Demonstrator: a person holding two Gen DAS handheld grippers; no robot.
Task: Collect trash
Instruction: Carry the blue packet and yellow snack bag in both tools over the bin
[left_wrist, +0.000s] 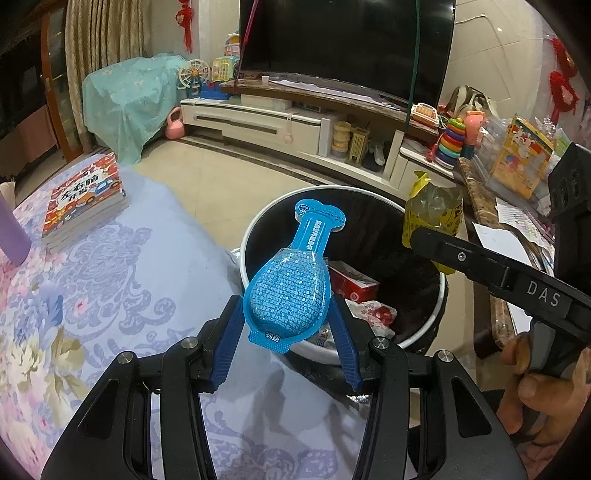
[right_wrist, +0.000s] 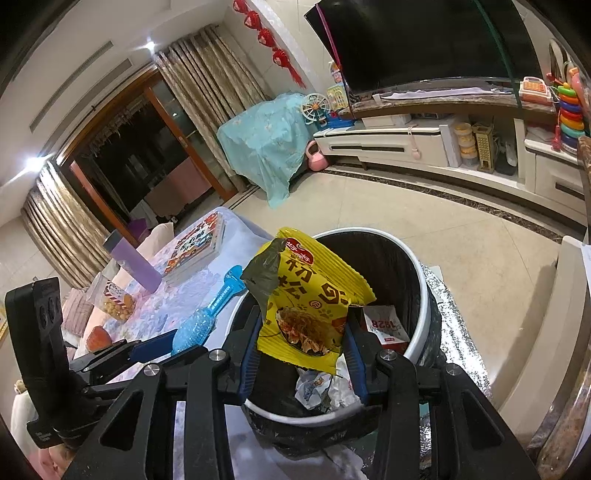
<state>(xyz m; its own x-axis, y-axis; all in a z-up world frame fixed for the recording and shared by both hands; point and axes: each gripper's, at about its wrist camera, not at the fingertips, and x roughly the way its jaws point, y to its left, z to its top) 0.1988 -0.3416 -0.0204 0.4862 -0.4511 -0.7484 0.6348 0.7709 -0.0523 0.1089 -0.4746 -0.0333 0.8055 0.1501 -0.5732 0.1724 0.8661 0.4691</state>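
Note:
My left gripper (left_wrist: 288, 306) is shut on a blue bottle-shaped blister pack (left_wrist: 291, 284), held over the near rim of the white trash bin (left_wrist: 255, 225) with a black liner. My right gripper (right_wrist: 301, 332) is shut on a yellow noodle wrapper (right_wrist: 314, 295), held over the same bin (right_wrist: 424, 291). The right gripper arm (left_wrist: 498, 273) and wrapper (left_wrist: 432, 210) show at the right of the left wrist view. The left gripper with the blue pack (right_wrist: 207, 321) shows at the left of the right wrist view. A red box (left_wrist: 351, 284) and crumpled paper (right_wrist: 317, 387) lie in the bin.
A table with a floral cloth (left_wrist: 92, 295) sits left of the bin and carries books (left_wrist: 85, 199), a purple bottle (right_wrist: 133, 262) and a snack jar (right_wrist: 114, 299). A TV cabinet (left_wrist: 277, 122) with toys stands behind. A marble-edged counter (left_wrist: 480, 206) is at right.

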